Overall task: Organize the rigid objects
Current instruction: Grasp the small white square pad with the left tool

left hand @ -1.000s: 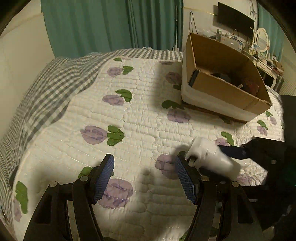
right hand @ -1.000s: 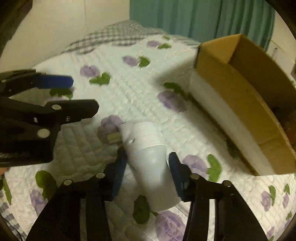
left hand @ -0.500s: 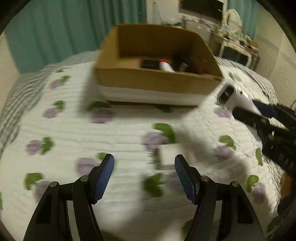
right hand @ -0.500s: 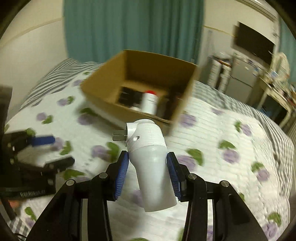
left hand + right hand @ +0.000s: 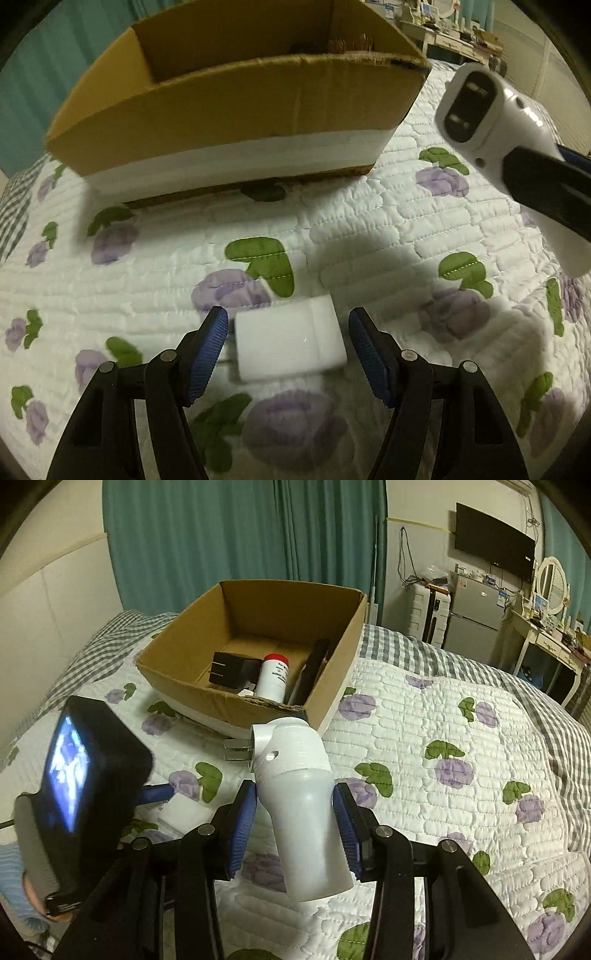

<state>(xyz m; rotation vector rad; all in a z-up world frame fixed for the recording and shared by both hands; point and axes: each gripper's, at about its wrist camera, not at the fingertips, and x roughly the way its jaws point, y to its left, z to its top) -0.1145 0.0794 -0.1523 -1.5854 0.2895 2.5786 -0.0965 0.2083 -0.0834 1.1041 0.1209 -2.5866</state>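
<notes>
Right tongs grasp the plug-in device in the air; left tongs released over a white block.

Right tongs (image 5: 294, 821) clamp the white plug-in device (image 5: 301, 805) by its grey lower body, prongs pointing to 9 o'clock, held above the quilted bed (image 5: 461, 775) just short of the cardboard box (image 5: 332, 679). Left tongs (image 5: 288, 349) gape wide, blue pads (image 5: 208, 350) flanking the white block (image 5: 288, 343) on the quilt, not touching it. Box lies at 12 o'clock.

You see: teal curtains (image 5: 229, 535) behind bed w/ floral quilt (image 5: 461, 738); wall-mounted TV (image 5: 495, 541), small fridge (image 5: 472, 627), oval mirror (image 5: 552, 585) at right.
</notes>
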